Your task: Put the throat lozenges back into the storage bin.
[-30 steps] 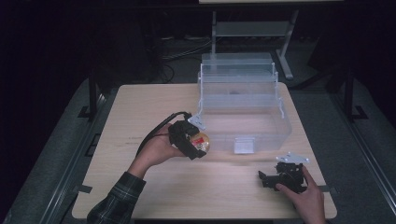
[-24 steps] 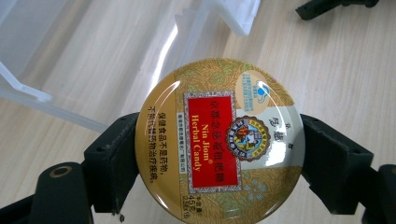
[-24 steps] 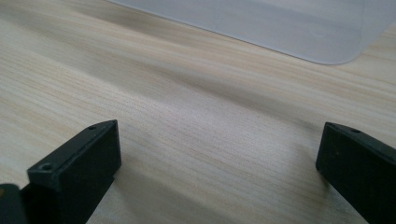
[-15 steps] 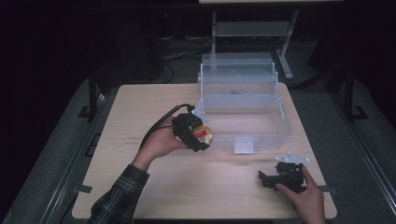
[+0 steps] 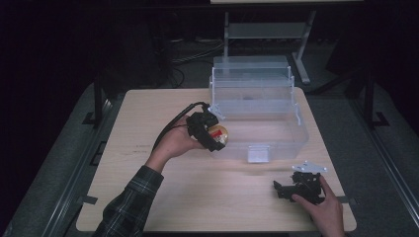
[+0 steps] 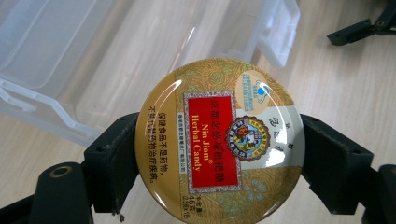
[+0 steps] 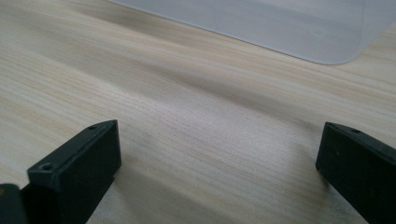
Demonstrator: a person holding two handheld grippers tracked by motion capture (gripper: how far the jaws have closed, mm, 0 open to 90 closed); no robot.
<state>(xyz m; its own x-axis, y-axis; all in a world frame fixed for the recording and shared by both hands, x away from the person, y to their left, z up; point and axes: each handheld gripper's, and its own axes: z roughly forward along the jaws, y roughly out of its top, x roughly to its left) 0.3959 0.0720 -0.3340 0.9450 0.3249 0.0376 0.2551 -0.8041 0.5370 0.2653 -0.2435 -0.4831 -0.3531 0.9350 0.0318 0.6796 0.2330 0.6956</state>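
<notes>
Candy tin (image 6: 219, 140) between left tool (image 6: 219, 158) jaws (clamped)

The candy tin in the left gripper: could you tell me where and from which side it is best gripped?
Grip the candy tin across its round rim, jaws on opposite edges, coming in level with the flat lid. That is how the left gripper holds it now: both jaws press the thin side wall and the printed lid stays uncovered. The flat, shallow disc offers no other purchase.

The high view looks forward and down over the whole bench (image 5: 148, 197), while each gripper camera sits close, both sharing its wood and the clear plastic bin (image 5: 296, 133).
</notes>
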